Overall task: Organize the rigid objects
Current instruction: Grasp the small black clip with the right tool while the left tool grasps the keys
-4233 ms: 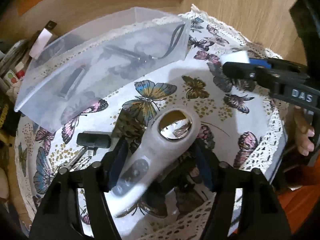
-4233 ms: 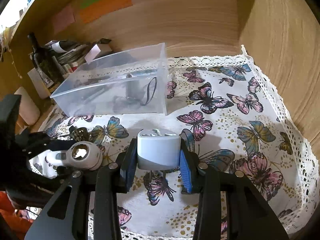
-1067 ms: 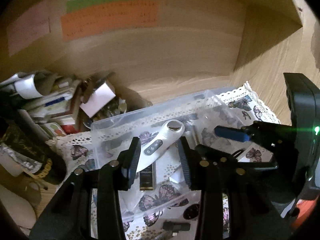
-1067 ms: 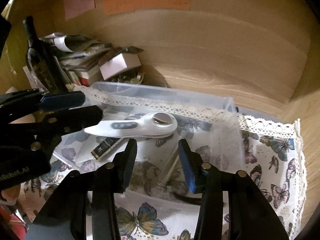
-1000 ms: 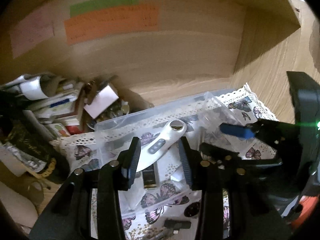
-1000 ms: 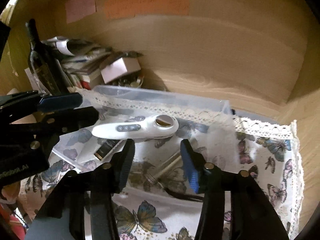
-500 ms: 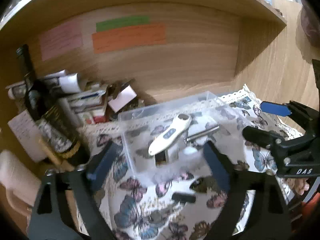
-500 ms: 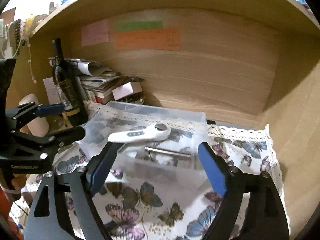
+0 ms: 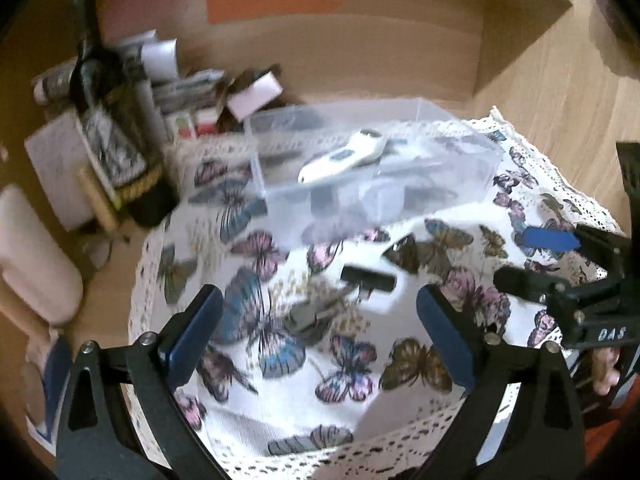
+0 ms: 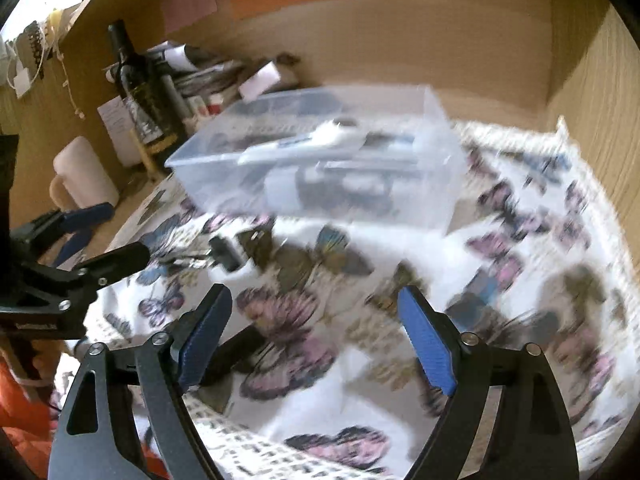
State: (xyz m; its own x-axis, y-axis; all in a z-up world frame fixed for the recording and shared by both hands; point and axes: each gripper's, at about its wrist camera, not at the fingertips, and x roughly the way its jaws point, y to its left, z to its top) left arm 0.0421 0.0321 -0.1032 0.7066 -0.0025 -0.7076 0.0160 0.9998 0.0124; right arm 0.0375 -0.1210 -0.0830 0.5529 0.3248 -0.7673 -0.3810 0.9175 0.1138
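Observation:
A clear plastic bin (image 9: 486, 172) (image 10: 436, 200) stands at the back of the butterfly cloth (image 9: 352, 400). A white handheld device (image 9: 344, 156) (image 10: 304, 144) lies on top of several items inside it. A small black object with keys (image 9: 368, 278) (image 10: 226, 256) lies loose on the cloth in front of the bin. My left gripper (image 9: 318, 334) is open and empty, pulled back above the cloth's front. My right gripper (image 10: 312, 340) is open and empty too; it shows at the right of the left wrist view (image 9: 536, 258).
A dark wine bottle (image 9: 116, 128) (image 10: 148, 100), papers and small boxes (image 9: 256, 94) crowd the back left. A pale mug (image 10: 80, 176) stands left of the cloth. Wooden walls (image 9: 560, 92) close the back and right. The cloth's lace edge (image 9: 360, 448) hangs near me.
Both grippers let go of their objects into the bin, opened wide and drew back toward the cloth's front. The white device now rests in the bin.

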